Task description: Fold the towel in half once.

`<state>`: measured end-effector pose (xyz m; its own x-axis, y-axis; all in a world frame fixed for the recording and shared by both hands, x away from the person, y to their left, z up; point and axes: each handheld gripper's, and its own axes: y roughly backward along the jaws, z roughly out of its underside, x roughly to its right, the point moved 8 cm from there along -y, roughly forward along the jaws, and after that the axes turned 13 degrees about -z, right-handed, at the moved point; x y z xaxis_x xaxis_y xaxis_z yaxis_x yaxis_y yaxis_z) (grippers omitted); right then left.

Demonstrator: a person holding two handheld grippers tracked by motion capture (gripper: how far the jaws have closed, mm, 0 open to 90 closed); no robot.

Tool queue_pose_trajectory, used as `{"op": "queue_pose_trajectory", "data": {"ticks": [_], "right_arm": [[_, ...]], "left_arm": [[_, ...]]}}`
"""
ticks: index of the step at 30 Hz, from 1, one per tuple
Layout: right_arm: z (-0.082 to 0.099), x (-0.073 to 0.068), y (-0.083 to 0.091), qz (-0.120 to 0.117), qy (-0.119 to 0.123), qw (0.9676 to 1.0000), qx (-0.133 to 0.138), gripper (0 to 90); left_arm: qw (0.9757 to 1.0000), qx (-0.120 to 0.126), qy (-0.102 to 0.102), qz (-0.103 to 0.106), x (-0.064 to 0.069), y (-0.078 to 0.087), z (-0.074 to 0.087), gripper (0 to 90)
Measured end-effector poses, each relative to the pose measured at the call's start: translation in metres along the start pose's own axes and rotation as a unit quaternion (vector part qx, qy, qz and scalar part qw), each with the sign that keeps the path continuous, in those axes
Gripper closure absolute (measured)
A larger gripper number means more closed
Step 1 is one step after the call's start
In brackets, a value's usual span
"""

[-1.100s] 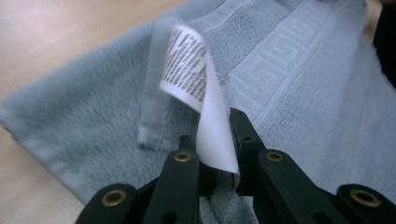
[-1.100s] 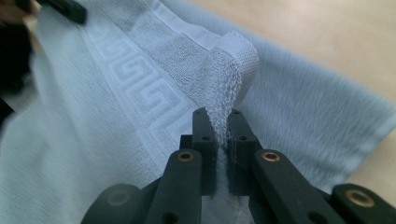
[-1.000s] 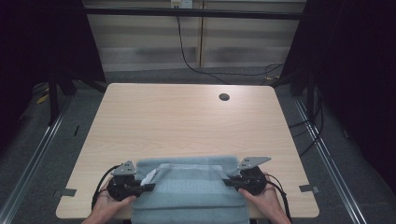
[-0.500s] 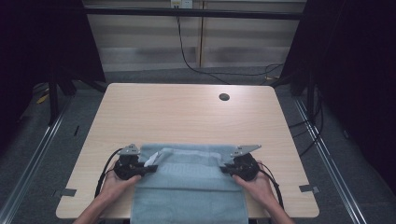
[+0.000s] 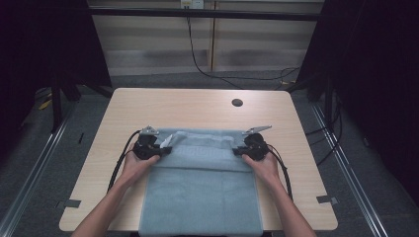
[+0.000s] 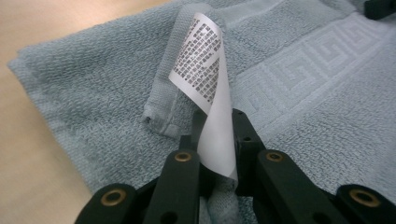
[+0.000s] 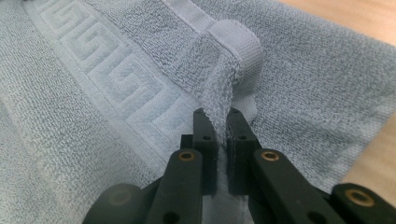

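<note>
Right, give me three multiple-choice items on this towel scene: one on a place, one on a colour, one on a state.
1. Where does the small dark round hole lie on the light wooden table?
A far right part
B near left corner
C under the towel

2. What colour is the terry towel?
A red
B pale blue-grey
C yellow

3. How are the right gripper jaws?
A wide open
B shut on towel
C off the towel

Answers: 1 A, it lies beyond the towel, right of middle. 2 B, all views show it. 3 B, a fold is pinched between them.
</note>
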<state>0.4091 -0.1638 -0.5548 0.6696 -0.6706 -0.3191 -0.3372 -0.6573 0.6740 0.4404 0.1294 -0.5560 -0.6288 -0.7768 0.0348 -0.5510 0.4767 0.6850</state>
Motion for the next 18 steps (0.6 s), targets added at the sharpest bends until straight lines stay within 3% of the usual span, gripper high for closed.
{"op": "queue_pose_trajectory", "data": {"ticks": [3,7,8,10,15,17,18], "right_arm": [[-0.008,0.009,-0.004,0.003,-0.012,0.9999,0.004,85.4],[-0.02,0.022,-0.011,0.007,-0.023,0.9995,0.019,85.4],[-0.023,0.025,-0.013,0.007,-0.026,0.9994,0.021,85.4],[-0.027,0.029,-0.015,0.013,-0.022,0.9994,0.021,85.4],[-0.034,0.039,-0.018,0.018,-0.021,0.9991,0.031,85.4],[-0.038,0.042,-0.021,0.034,-0.02,0.9988,0.028,85.4],[-0.04,0.042,-0.021,0.038,-0.019,0.9987,0.026,85.3]], "left_arm": [[0.9997,0.01,0.006,-0.021,-0.008,-0.011,-0.01,82.5],[0.999,0.006,0.008,-0.042,-0.019,-0.022,-0.02,82.4],[0.999,0.006,0.008,-0.042,-0.019,-0.022,-0.02,82.3],[0.9989,0.01,0.035,-0.031,-0.025,-0.025,-0.023,82.4],[0.9986,0.017,0.039,-0.031,-0.025,-0.026,-0.022,82.4],[0.9985,0.016,0.041,-0.031,-0.027,-0.026,-0.022,82.3],[0.9979,0.017,0.057,-0.027,-0.028,-0.026,-0.023,82.3]]}}
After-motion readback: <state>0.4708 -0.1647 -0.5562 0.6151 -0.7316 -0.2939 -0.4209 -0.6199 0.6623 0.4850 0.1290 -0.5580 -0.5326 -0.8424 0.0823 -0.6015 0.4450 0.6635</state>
